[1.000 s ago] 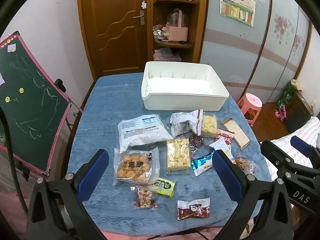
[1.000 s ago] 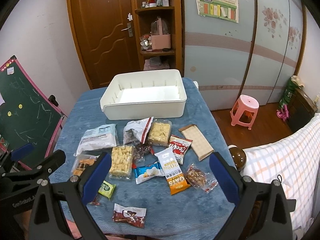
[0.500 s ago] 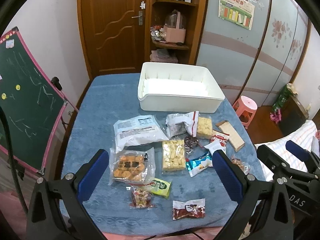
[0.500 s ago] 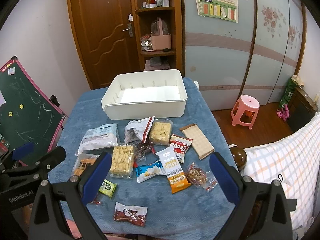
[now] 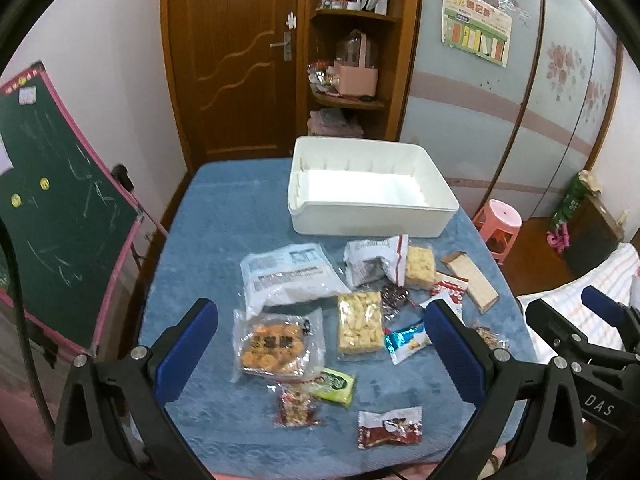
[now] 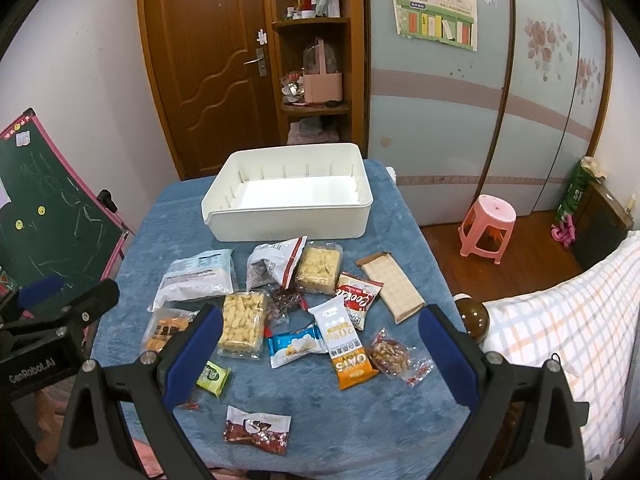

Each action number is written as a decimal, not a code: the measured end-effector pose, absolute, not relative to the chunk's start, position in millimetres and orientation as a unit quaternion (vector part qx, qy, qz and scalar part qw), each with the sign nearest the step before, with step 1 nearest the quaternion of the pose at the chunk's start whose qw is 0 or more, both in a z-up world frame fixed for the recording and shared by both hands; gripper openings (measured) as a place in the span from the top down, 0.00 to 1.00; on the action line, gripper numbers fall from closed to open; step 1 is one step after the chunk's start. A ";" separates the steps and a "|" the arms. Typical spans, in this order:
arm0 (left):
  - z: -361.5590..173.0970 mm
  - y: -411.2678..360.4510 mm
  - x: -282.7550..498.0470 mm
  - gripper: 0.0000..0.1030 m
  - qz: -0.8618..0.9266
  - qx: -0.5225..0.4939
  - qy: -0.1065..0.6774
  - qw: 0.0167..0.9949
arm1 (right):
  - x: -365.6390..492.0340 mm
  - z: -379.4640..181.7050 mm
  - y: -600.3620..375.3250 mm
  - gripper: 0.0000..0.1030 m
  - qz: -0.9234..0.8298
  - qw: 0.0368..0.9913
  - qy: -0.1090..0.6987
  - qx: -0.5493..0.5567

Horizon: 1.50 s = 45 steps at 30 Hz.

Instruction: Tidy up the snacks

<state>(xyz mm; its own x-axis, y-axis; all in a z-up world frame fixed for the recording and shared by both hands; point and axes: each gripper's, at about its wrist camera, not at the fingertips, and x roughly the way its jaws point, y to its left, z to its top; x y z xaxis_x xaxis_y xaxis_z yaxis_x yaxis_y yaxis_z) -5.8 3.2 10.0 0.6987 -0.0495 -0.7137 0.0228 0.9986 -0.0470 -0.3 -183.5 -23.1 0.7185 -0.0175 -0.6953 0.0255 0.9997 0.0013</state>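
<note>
Several snack packets lie on a blue-covered table: a white pouch, an orange-cracker pack, a puffed-snack pack, a green packet, a red candy packet. In the right wrist view I also see an OATS bar, a Cookies pack and a nut packet. An empty white bin stands behind them; it also shows in the right wrist view. My left gripper and right gripper are both open, empty, above the near snacks.
A green chalkboard leans at the table's left. A pink stool and a checked bed cover are at the right. A wooden door and shelf stand behind the table.
Both views have shifted slightly: the snacks and bin sit a little further left and further off in the left wrist view. Both grippers stay open and empty.
</note>
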 end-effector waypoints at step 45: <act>-81.1 34.8 10.8 0.01 -0.034 0.024 0.487 0.872 | 14.1 -77.6 -157.7 0.04 0.098 0.909 0.392 -0.101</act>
<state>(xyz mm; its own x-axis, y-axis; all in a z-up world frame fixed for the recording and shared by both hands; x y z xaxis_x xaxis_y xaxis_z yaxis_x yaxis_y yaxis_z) 10.8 34.8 -81.1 0.5236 -0.0362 -0.8512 0.0823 0.9966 0.0082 14.1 -157.7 -77.6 0.6730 0.0981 -0.7331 -0.2569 0.9605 -0.1074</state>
